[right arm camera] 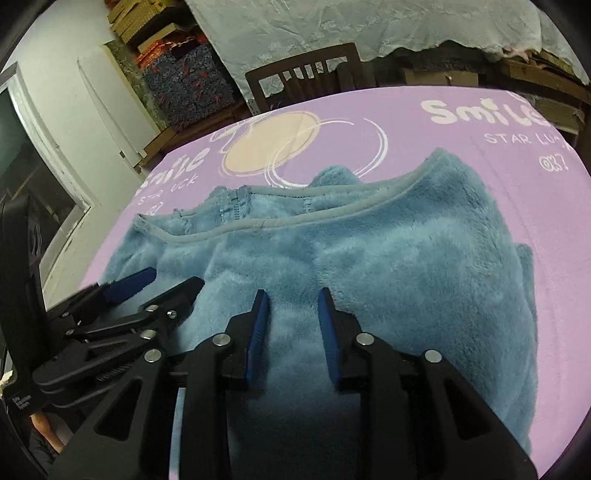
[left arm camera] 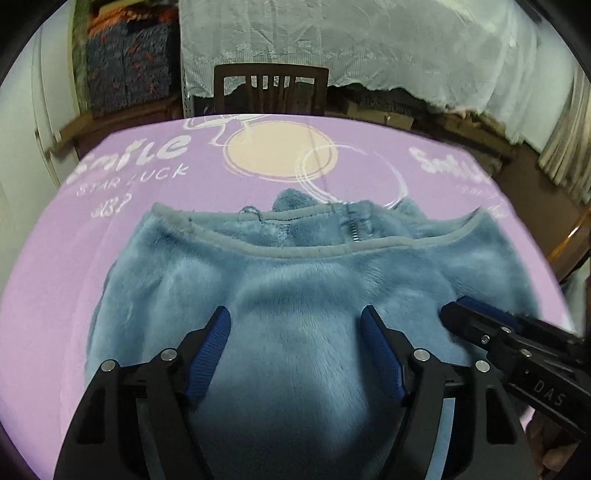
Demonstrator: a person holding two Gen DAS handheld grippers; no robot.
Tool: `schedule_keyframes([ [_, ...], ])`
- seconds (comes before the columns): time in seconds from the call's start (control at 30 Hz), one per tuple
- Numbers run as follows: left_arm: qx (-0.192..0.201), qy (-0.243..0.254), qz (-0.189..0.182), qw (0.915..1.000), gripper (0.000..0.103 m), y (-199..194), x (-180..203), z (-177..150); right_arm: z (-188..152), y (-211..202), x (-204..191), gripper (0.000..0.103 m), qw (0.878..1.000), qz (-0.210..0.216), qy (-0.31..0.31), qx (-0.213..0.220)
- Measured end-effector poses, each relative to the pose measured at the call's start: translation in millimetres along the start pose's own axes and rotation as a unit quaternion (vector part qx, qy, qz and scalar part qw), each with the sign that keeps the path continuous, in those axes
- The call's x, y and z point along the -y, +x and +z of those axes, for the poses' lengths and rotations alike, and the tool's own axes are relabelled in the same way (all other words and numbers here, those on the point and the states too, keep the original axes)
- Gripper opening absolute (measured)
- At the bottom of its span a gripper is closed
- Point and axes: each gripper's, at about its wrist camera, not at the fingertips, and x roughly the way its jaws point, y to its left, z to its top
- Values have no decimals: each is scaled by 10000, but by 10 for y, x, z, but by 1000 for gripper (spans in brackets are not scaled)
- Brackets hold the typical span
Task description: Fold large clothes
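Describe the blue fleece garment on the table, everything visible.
The blue fleece garment is plush and dusty blue, spread mostly flat on the purple cloth. A smooth grey-blue binding edges its far opening, where a short zipper shows inside. Some folds bunch beyond that edge. Both tongs stand open above its near part, gripping nothing.

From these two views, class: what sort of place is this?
Probably a room in a home, partly used for storage. A wooden dining chair stands behind a table under a lilac printed cloth, a lace curtain hangs behind, and boxes are stacked in the corner.
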Motion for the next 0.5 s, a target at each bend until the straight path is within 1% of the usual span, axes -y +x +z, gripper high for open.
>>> schedule_keyframes([
  [0.07,86,-82,-128,9998,74,-186,-47,-51,-43,-189,-31,30,9998,128,-94,146],
  [0.13,140,-66,-129,9998,74,-334,-26,-130,-111,-369,-80,30,9992,172,-206,306],
  [0.17,150,-57,-128,9998,74,-402,-24,-195,-199,-481,-109,30,9988,237,-237,363],
  [0.27,149,-11,-163,9998,74,-544,5,-377,-395,-617,-127,30,9984,360,-212,374],
  [0.33,137,20,-205,9997,74,-588,54,-483,-501,-647,-133,30,9983,401,-230,347],
  [0.37,124,64,-218,9997,76,-590,89,-553,-553,-639,-130,30,9985,388,-249,311],
  [0.43,74,230,1,9997,79,-518,164,-640,-642,-553,-84,30,9990,360,-210,146],
  [0.47,11,405,218,9989,83,-424,222,-679,-693,-445,-10,30,9995,291,-82,-85],
  [0.5,24,512,344,9981,86,-389,259,-703,-740,-333,87,30,9988,404,107,-257],
])
